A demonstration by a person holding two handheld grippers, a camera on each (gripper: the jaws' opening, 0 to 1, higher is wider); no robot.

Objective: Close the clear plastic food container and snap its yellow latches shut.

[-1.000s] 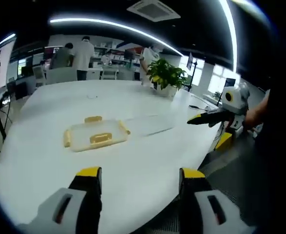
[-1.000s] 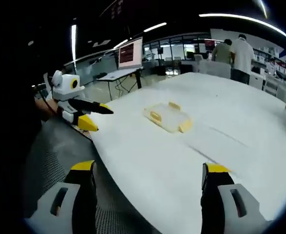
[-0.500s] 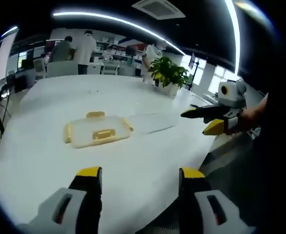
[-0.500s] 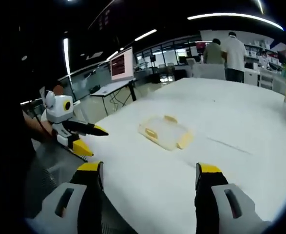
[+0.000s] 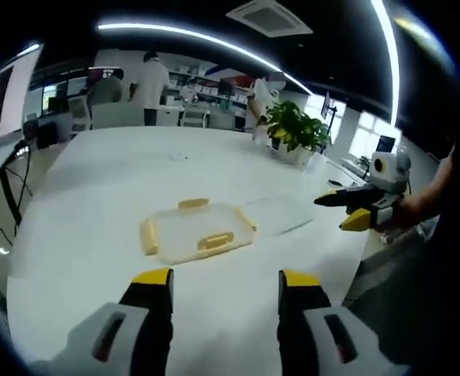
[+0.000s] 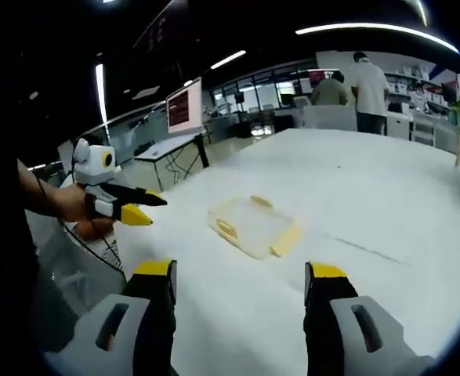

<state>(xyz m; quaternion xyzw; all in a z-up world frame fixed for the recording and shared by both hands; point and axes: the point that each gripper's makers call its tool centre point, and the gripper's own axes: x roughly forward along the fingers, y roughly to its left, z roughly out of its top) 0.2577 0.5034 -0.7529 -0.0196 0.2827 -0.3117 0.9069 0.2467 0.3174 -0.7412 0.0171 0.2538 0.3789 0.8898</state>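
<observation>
Both jaws gape empty, left gripper [image 5: 223, 283] and right gripper [image 6: 238, 274] short of the clear food container [image 5: 197, 233] lying mid-table [image 5: 96, 180]; I should seat its lid squarely before pressing any yellow latch [image 5: 216, 242].

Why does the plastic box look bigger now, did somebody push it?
No. The clear container keeps its spot on the white table relative to the potted plant and table edges; the left gripper came closer, so the box only looks bigger.

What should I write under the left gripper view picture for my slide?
Open left gripper faces a clear container with yellow latches on the white table.
</observation>
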